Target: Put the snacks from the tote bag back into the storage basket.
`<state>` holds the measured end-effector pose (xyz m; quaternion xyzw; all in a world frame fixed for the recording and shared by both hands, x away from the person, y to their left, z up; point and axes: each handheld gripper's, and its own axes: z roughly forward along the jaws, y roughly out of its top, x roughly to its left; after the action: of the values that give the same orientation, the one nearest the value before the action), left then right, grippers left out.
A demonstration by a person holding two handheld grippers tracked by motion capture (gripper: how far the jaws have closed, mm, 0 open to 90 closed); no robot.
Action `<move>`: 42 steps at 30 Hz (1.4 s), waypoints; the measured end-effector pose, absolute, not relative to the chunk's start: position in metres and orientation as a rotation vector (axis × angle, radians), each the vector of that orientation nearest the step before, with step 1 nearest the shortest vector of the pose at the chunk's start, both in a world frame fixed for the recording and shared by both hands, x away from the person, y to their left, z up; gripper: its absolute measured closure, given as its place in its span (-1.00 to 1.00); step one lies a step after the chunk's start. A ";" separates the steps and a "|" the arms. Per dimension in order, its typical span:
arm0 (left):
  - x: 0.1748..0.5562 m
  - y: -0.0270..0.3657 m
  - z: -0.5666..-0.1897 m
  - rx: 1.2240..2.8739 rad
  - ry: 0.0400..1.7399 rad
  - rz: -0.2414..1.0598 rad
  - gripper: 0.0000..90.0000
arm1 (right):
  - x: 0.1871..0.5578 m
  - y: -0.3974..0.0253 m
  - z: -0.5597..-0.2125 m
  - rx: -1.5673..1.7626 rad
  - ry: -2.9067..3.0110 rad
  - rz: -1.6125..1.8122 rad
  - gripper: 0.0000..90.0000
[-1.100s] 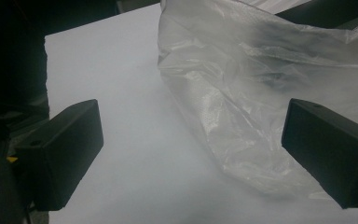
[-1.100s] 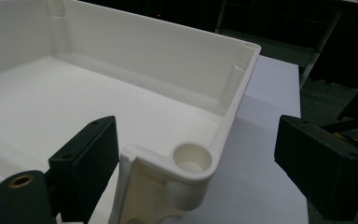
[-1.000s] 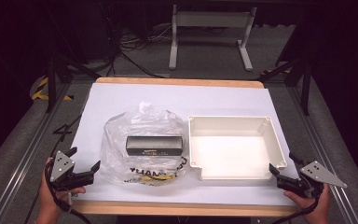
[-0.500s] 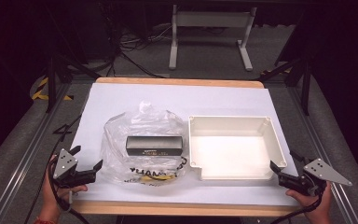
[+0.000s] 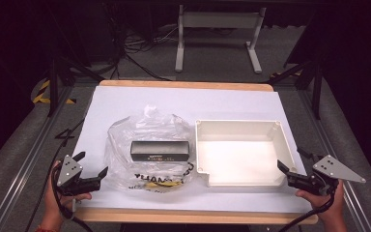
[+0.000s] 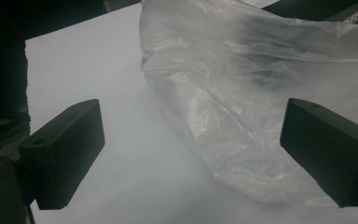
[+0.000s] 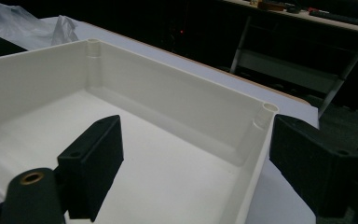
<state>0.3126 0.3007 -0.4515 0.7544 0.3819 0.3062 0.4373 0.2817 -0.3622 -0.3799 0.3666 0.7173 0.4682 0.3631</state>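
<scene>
A white-covered tabletop (image 5: 125,104) holds a crumpled clear plastic bag (image 5: 147,150) at centre, a black box (image 5: 160,151) lying flat inside it. Touching the bag at 3 o'clock sits an empty white tray (image 5: 241,126). The left gripper (image 5: 91,169), at the tabletop's 7 o'clock, has its jaws spread and empty just beside the bag. The right gripper (image 5: 292,166), at 5 o'clock, is likewise released, jaws straddling the tray's near right corner.
</scene>
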 end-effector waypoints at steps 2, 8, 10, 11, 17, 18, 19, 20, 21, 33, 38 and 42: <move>0.312 0.300 -0.452 1.875 0.952 0.761 -0.84 | 0.283 -0.361 -0.378 0.934 1.856 1.208 -0.58; 0.312 0.297 -0.450 1.875 0.946 0.758 -0.83 | 0.287 -0.354 -0.370 0.866 1.918 1.176 -0.52; 0.313 0.295 -0.450 1.884 0.944 0.753 -0.83 | 0.290 -0.350 -0.367 0.849 1.942 1.180 -0.51; 0.314 0.294 -0.450 1.884 0.944 0.751 -0.83 | 0.291 -0.348 -0.366 0.842 1.955 1.174 -0.50; 0.313 0.293 -0.452 1.898 0.939 0.751 -0.83 | 0.303 -0.334 -0.355 0.805 1.999 1.183 -0.50; 0.312 0.293 -0.452 1.900 0.940 0.748 -0.83 | 0.306 -0.331 -0.353 0.793 2.006 1.203 -0.50; 0.312 0.294 -0.452 1.900 0.939 0.745 -0.83 | 0.309 -0.328 -0.351 0.787 2.014 1.224 -0.50; 0.311 0.294 -0.452 1.900 0.938 0.748 -0.83 | 0.313 -0.324 -0.349 0.777 2.021 1.234 -0.50; 0.311 0.294 -0.452 1.899 0.936 0.753 -0.83 | 0.315 -0.322 -0.347 0.761 2.025 1.236 -0.49; 0.311 0.292 -0.453 1.915 0.937 0.740 -0.83 | 0.348 -0.265 -0.336 0.603 2.213 1.182 -0.44; 0.310 0.292 -0.453 1.916 0.941 0.735 -0.83 | 0.364 -0.244 -0.337 0.555 2.298 1.160 -0.44; 0.309 0.293 -0.453 1.921 0.938 0.736 -0.83 | 0.375 -0.231 -0.338 0.523 2.341 1.141 -0.44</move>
<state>0.3090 0.2926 -0.4532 0.7685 0.3752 0.2945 0.4265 0.3745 -0.2311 -0.3380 0.1910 0.8554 0.4171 0.2404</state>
